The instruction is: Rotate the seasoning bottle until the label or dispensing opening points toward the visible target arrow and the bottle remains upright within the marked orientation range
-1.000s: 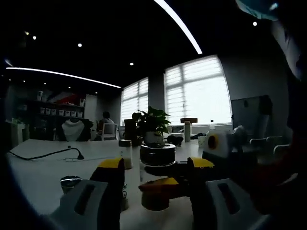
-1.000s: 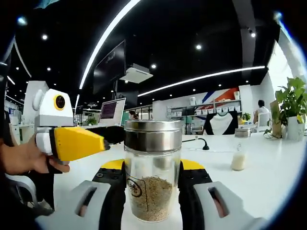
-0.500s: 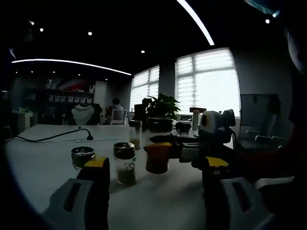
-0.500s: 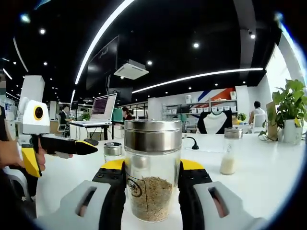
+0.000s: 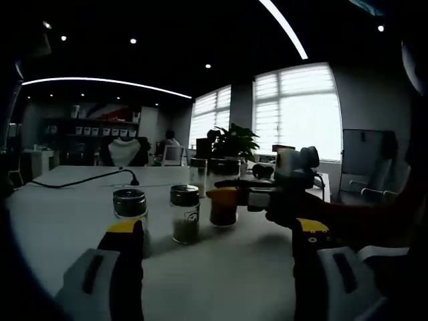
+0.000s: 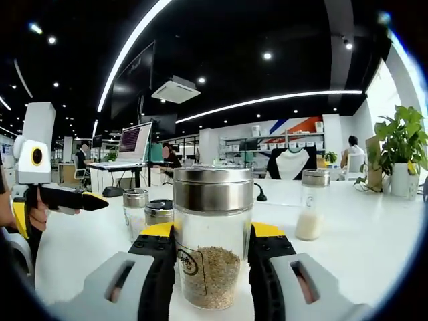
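A glass seasoning bottle point(image 6: 212, 251) with a steel lid and brown grains stands upright on the white table point(image 6: 361, 254). My right gripper point(image 6: 212, 235) is shut on its sides, and a small label mark faces the camera at the bottle's lower left. In the left gripper view the same bottle point(image 5: 223, 214) stands mid-table, with the right gripper point(image 5: 225, 195) reaching in from the right. My left gripper point(image 5: 217, 229) is open with nothing between its jaws, well back from the bottle. It also appears at the left of the right gripper view, left gripper point(image 6: 85, 200), held by a hand.
Two more lidded jars point(image 5: 129, 204) point(image 5: 184, 214) stand left of the held bottle. A jar of white powder point(image 6: 309, 215) sits to the right, a potted plant point(image 6: 401, 147) at the far right. A black cable point(image 5: 80, 179) crosses the far table. People sit at desks behind.
My left gripper has drawn back from the bottle, so the jars and the right gripper now lie farther off. The right gripper has stayed shut on the bottle.
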